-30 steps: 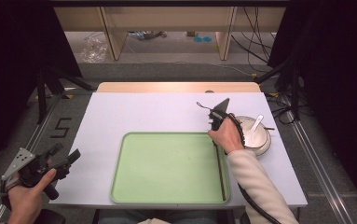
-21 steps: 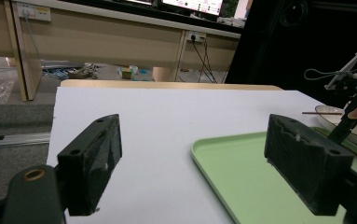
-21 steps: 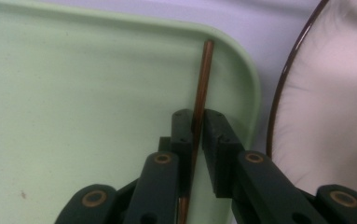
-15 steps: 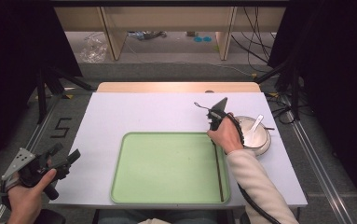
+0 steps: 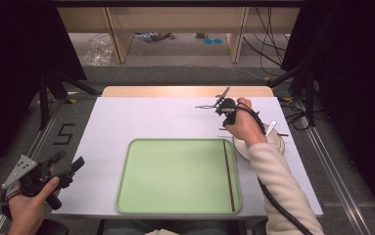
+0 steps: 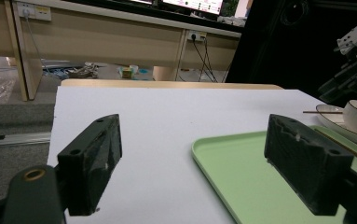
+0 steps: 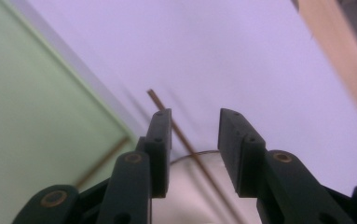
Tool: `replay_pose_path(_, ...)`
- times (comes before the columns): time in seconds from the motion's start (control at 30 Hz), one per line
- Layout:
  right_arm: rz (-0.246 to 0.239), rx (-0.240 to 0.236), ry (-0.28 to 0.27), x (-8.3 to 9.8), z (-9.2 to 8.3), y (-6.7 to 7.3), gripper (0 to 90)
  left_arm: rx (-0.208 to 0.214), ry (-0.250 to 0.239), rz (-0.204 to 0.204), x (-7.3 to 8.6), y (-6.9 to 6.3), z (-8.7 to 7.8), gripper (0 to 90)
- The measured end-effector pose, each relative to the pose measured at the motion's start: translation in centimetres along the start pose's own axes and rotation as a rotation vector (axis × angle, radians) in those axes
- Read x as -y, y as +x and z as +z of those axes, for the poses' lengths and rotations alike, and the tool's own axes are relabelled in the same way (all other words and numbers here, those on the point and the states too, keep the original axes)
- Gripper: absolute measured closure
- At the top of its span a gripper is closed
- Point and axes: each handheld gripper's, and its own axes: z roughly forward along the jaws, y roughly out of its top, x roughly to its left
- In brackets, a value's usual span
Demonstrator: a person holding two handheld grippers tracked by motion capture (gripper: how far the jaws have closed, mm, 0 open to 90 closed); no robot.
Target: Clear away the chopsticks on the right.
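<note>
Right gripper view puts our right gripper (image 7: 192,140) with jaws parted, empty, a thin chopstick (image 7: 176,130) lying between and below them across the plate (image 7: 199,186) rim onto the white table (image 7: 213,56). We judge it light, stiff and prone to roll — best pinched near its middle. A second chopstick (image 5: 228,171) lies in the green tray (image 5: 175,176). Our right hand (image 5: 244,125) reaches over the plate; the left gripper (image 5: 60,169) idles wide open at the table's near left corner.
</note>
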Motion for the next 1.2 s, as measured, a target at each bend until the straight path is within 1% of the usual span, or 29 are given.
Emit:
replay_pose_path(0.03,-0.085,0.026,0.008,-0.2,0.1,-0.3,66.2,0.0,-0.001,0.0,0.0,0.0,0.0,18.8)
replay_pose_path(0.07,-0.146,0.027,0.024,-0.3,0.2,-0.5,65.7,0.0,0.0,0.0,0.0,0.0,0.0,18.8)
replay_pose_path(0.1,-0.191,0.023,0.035,-0.4,0.5,-0.6,65.2,0.0,0.0,0.001,0.0,0.0,0.0,18.8)
replay_pose_path(0.13,-0.225,0.018,0.065,-0.4,0.7,-0.7,65.1,0.0,-0.001,0.0,0.0,0.0,0.0,18.8)
replay_pose_path(0.17,-0.246,0.022,0.084,-0.4,1.0,-0.7,65.3,0.001,-0.002,0.0,0.0,0.0,0.0,18.8)
replay_pose_path(0.23,-0.316,0.021,0.108,-0.4,1.8,-1.1,66.2,0.002,-0.001,0.0,0.0,0.0,0.0,18.8)
replay_pose_path(0.33,-0.372,0.003,0.131,-0.2,2.7,-1.0,66.6,0.004,-0.001,0.002,0.0,0.1,0.0,18.8)
replay_pose_path(0.37,-0.363,-0.009,0.136,-0.2,3.0,-0.8,67.0,0.008,0.0,0.008,0.0,0.1,0.0,18.8)
replay_pose_path(0.4,-0.393,-0.008,0.139,-0.2,3.2,-0.8,67.1,0.009,0.001,0.009,0.0,0.1,0.1,18.8)
replay_pose_path(0.43,-0.405,-0.018,0.14,-0.2,3.4,-0.7,67.3,0.008,0.002,0.01,0.0,0.1,0.0,18.8)
replay_pose_path(0.5,-0.424,-0.025,0.139,-0.3,3.6,-0.5,68.1,0.007,-0.001,0.005,0.0,0.0,0.0,18.8)
replay_pose_path(0.57,-0.429,-0.031,0.143,-0.4,3.8,-0.3,69.0,0.008,0.001,0.009,0.0,0.1,0.0,18.8)
replay_pose_path(0.6,-0.457,-0.029,0.143,-0.5,4.0,-0.3,69.2,0.008,0.001,0.01,0.0,0.1,0.0,18.8)
replay_pose_path(0.63,-0.471,-0.03,0.151,-0.5,4.1,-0.2,69.3,0.007,-0.001,0.004,0.0,0.1,0.0,18.8)
replay_pose_path(0.67,-0.474,-0.031,0.16,-0.6,4.2,-0.1,69.5,0.004,0.0,0.0,0.0,0.0,0.0,18.8)
replay_pose_path(0.77,-0.489,-0.024,0.163,-0.7,4.5,-0.1,70.8,0.004,0.0,0.0,0.0,0.1,0.0,18.8)
replay_pose_path(0.8,-0.48,-0.029,0.173,-0.6,4.6,0.0,71.3,0.004,0.0,0.001,0.0,0.1,0.0,18.8)
replay_pose_path(0.83,-0.501,-0.031,0.168,-0.7,4.8,-0.1,71.9,0.009,0.001,0.011,0.0,0.1,0.0,18.8)
replay_pose_path(0.87,-0.493,-0.033,0.174,-0.7,4.9,0.0,72.5,0.008,0.0,0.009,0.0,0.1,0.0,18.8)
replay_pose_path(0.93,-0.503,-0.028,0.179,-0.7,5.1,0.1,74.9,0.002,0.0,0.0,0.0,0.1,0.0,18.8)
replay_pose_path(1.0,-0.516,-0.025,0.182,-0.7,5.3,-0.1,76.3,0.003,0.0,0.001,0.0,0.1,0.0,18.8)
replay_pose_path(1.03,-0.502,-0.025,0.191,-0.6,5.3,0.0,77.1,0.002,0.0,0.001,0.0,0.1,0.0,18.8)
replay_pose_path(1.07,-0.52,-0.023,0.184,-0.6,5.4,0.0,77.7,0.003,0.0,0.002,0.0,0.1,0.0,18.8)
replay_pose_path(1.13,-0.504,-0.033,0.187,-0.6,5.5,0.0,78.4,0.004,0.0,0.004,0.0,0.1,0.0,18.9)
replay_pose_path(1.2,-0.506,-0.032,0.186,-0.6,5.6,-0.1,80.1,0.005,-0.002,0.001,0.0,0.1,0.0,18.8)
